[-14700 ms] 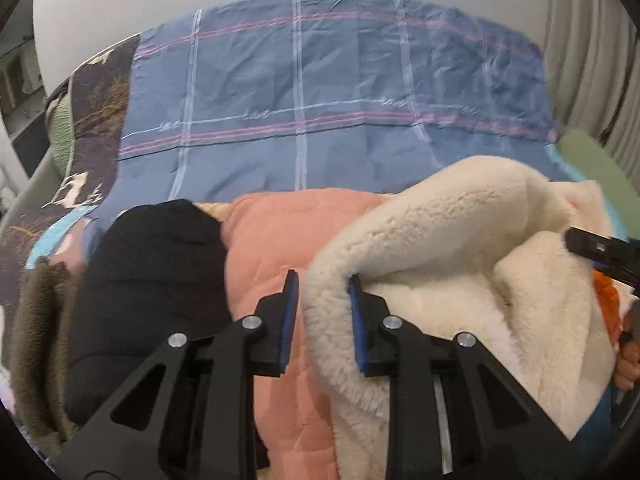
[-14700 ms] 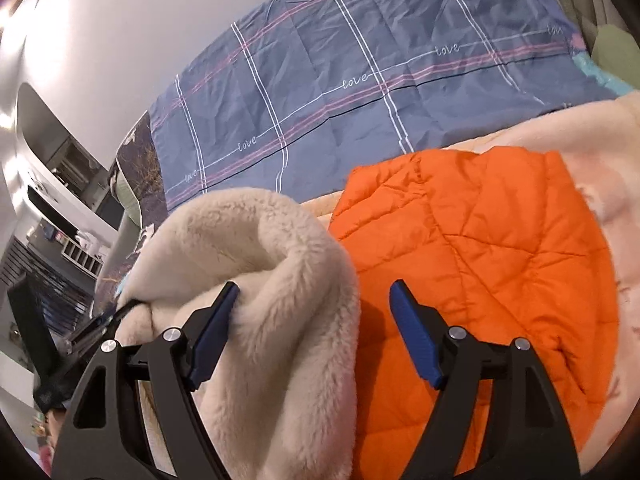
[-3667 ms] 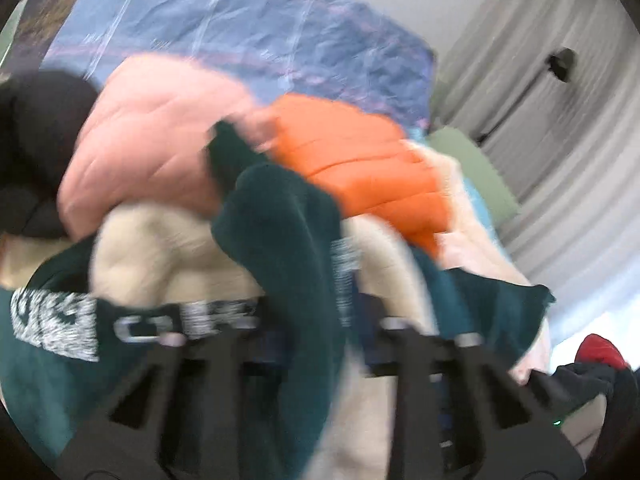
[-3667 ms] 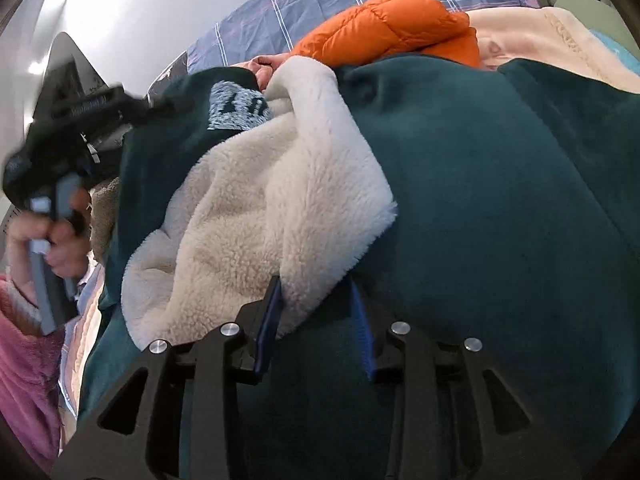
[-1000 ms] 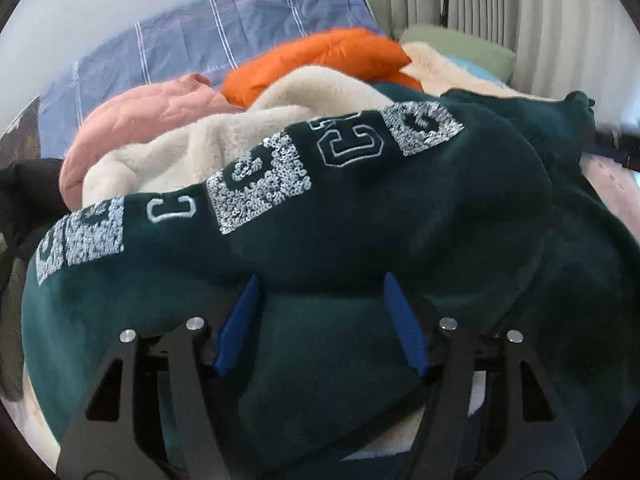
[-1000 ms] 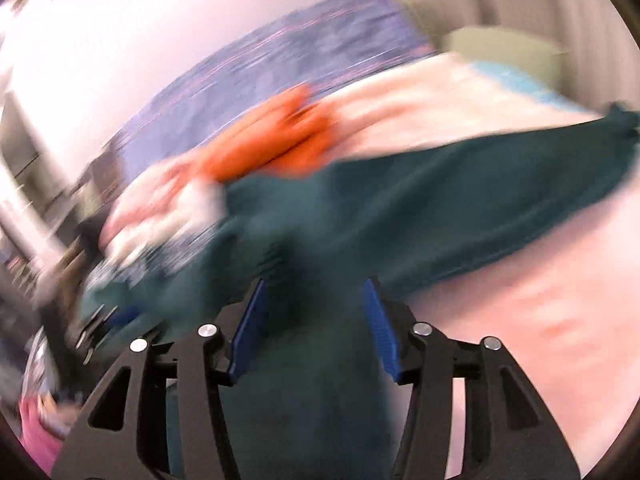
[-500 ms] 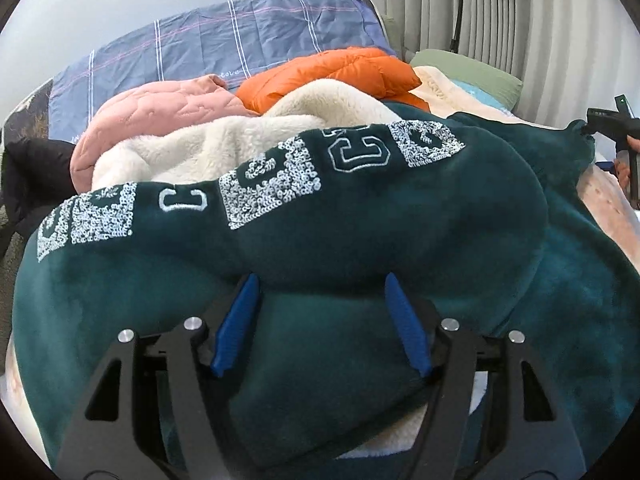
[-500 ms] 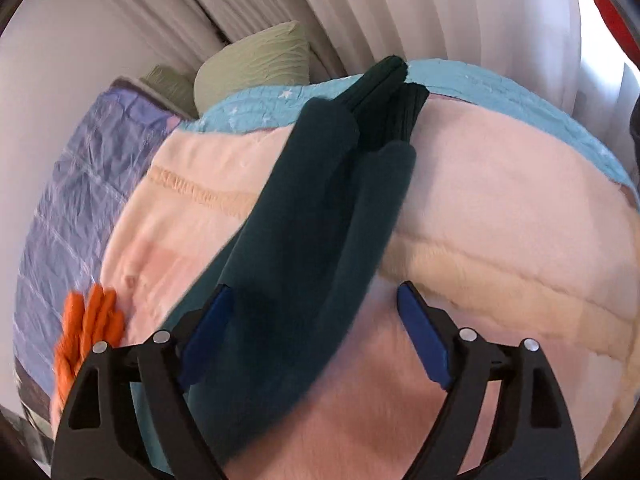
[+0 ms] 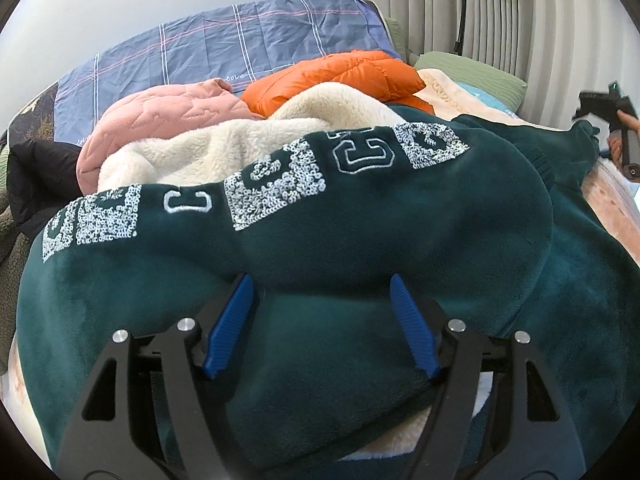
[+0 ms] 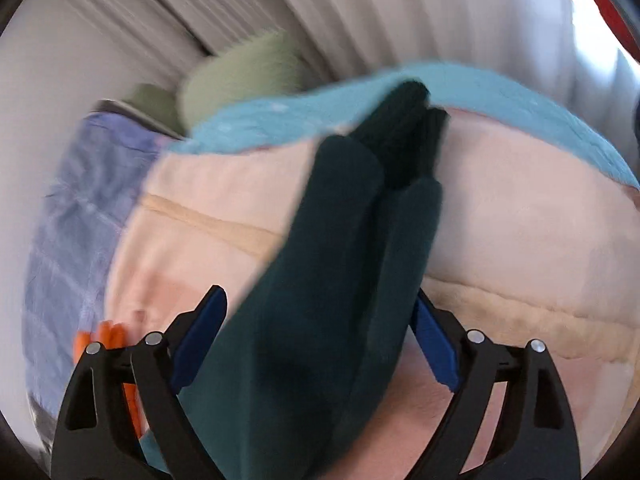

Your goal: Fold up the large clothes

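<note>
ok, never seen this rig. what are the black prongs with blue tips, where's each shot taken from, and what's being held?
No robot here: a person holds a two-finger tool in each hand, and each tool carries a fisheye camera looking along its blue-padded fingers. One view is from the left tool, the other from the right tool. Both are open and grip nothing. The left tool sits over the body of a dark green sweatshirt with sequin letters; the right one straddles its sleeve, stretched over a pale blanket. Behind lie a cream fleece, a pink jacket and an orange jacket.
</note>
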A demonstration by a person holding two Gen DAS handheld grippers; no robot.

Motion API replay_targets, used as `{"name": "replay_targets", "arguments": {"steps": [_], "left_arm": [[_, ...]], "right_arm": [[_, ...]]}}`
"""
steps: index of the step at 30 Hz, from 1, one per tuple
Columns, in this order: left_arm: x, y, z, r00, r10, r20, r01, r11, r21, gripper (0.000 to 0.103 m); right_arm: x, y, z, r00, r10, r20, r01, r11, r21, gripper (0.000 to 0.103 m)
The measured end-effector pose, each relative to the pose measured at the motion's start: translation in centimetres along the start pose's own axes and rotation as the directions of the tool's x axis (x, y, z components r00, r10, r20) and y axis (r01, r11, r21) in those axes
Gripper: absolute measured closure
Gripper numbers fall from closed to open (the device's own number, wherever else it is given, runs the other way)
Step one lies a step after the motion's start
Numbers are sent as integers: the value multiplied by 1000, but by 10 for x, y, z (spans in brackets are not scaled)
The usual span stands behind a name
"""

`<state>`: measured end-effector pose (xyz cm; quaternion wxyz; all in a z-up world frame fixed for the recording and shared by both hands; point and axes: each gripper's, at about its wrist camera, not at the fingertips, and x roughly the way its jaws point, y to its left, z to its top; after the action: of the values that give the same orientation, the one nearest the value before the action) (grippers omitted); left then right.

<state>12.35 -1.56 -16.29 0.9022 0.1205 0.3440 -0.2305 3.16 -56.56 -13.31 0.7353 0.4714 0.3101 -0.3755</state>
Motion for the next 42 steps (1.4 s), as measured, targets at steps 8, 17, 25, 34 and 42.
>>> {"name": "replay_targets", "arguments": {"steps": [8,17,25,34,42], "left_arm": [[0,1,0,1000,-1,2,1,1000,0,30],[0,3,2,1000,-18,7,18,1000,-12,30],[-43,57,9,970,-227,85,242,935,-258,20],[-66,87,14,888,-422,183,459,791,-404,2],[-12,41,48,871,-488,64,463,769,-441,2]], "right_arm": [[-19,-20,12,984,176,31,-178,979,100,89],[-123,133,-93,759,635,-141,-636,679,-368,89],[-140,198,-326,690,480,-542,-701,256,-665,82],[-112,174,-400,783,321,-533,-600,165,-782,66],[-120,156,-410,787,339,-515,-576,104,-811,57]]}}
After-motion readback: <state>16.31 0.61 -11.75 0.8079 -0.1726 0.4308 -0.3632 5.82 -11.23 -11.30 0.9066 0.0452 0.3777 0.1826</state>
